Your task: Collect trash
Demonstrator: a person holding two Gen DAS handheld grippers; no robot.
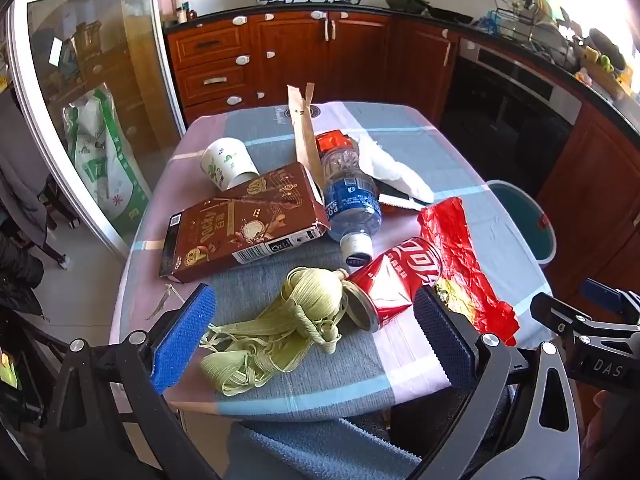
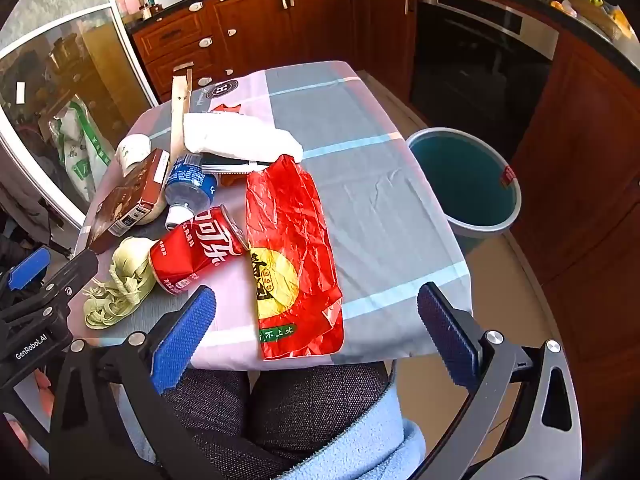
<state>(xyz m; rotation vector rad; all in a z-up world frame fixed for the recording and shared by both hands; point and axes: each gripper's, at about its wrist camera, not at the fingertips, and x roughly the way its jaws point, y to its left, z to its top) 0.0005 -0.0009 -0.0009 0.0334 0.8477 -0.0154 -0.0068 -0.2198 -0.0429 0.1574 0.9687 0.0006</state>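
Trash spread over the near half of the checked-cloth desk: dented red cola can on its side, touching the green ribbon tangle to its left and the red wrapper to its right. Behind these, brown snack box, clear plastic bottle, paper cup, white tissue. Teal bin on the floor just right of the desk. Left gripper above ribbon and can, jaws spread wide, nothing held. Right gripper above the wrapper's near end, jaws equally wide, empty.
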